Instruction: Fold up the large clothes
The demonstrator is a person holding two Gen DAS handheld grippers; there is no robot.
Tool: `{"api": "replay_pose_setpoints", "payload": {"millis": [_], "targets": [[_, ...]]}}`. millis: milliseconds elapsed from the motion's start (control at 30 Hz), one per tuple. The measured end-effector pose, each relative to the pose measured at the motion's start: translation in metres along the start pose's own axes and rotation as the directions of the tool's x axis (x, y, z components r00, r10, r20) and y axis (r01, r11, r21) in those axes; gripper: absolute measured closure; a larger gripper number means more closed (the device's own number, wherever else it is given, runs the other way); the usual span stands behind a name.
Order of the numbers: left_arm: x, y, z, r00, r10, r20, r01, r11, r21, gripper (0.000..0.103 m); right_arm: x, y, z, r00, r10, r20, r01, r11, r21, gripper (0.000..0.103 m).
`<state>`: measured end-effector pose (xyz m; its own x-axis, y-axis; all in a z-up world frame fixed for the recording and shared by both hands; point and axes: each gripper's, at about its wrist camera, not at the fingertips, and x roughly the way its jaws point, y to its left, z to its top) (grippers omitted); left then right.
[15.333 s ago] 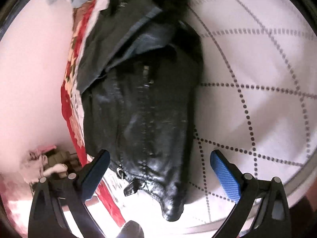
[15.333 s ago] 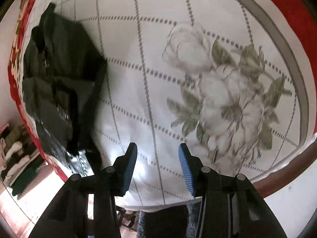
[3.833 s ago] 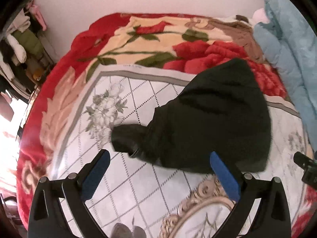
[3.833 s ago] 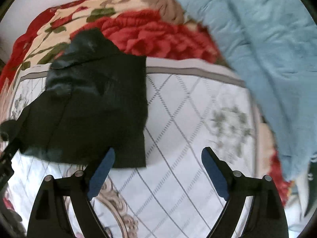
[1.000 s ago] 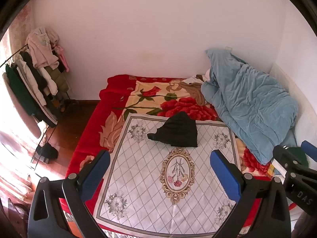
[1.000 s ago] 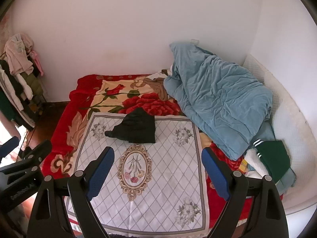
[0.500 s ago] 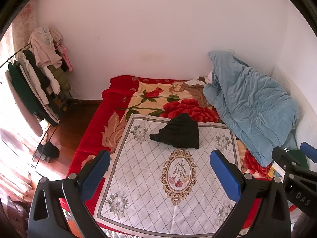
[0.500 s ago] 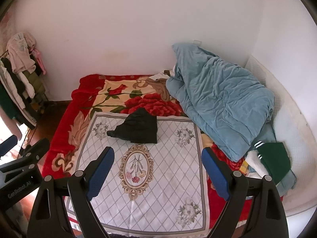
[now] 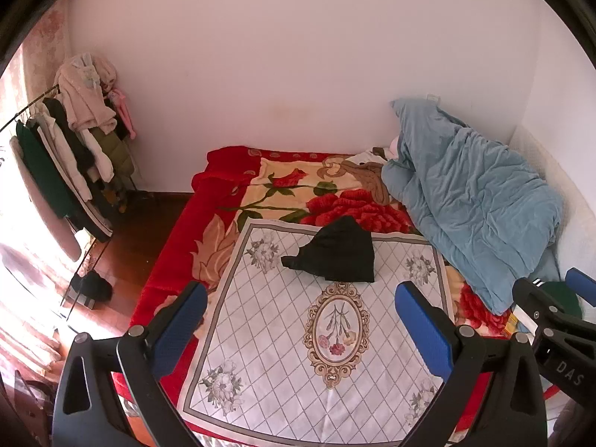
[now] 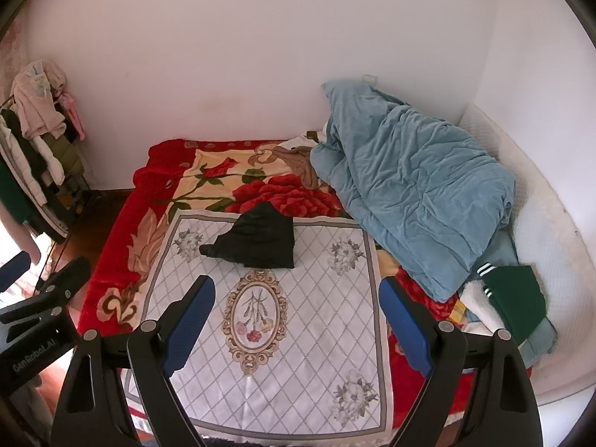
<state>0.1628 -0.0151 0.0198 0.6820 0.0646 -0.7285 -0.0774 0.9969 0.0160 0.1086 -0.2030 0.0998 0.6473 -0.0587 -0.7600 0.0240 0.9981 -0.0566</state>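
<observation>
Left wrist view: crumpled black garment [image 9: 337, 255] on diamond-quilted white cloth [image 9: 268, 339].

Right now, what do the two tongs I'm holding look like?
Both match: black plastic frames with round silver rivets, each ending in two flat fingers faced with textured blue pads. The left tongs and right tongs both carry white lettering on the black body, seen from the other camera. No cables, hands or sleeves show.

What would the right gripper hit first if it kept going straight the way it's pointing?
Probably the white patterned cloth on the bed, near its oval medallion. The open right gripper has nothing nearer ahead, though depth is uncertain.
</observation>
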Motion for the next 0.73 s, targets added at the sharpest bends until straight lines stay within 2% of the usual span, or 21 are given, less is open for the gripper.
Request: {"api": "replay_pose_setpoints", "payload": {"millis": [733], "targets": [[-0.0034,0.0011,0.0058,1.0,-0.005,0.012,0.004,1.0,0.008,0.0,-0.0042,-0.0069,0.004,1.0,-0.005,0.007,0.005,1.0,0.001,0.012]]}}
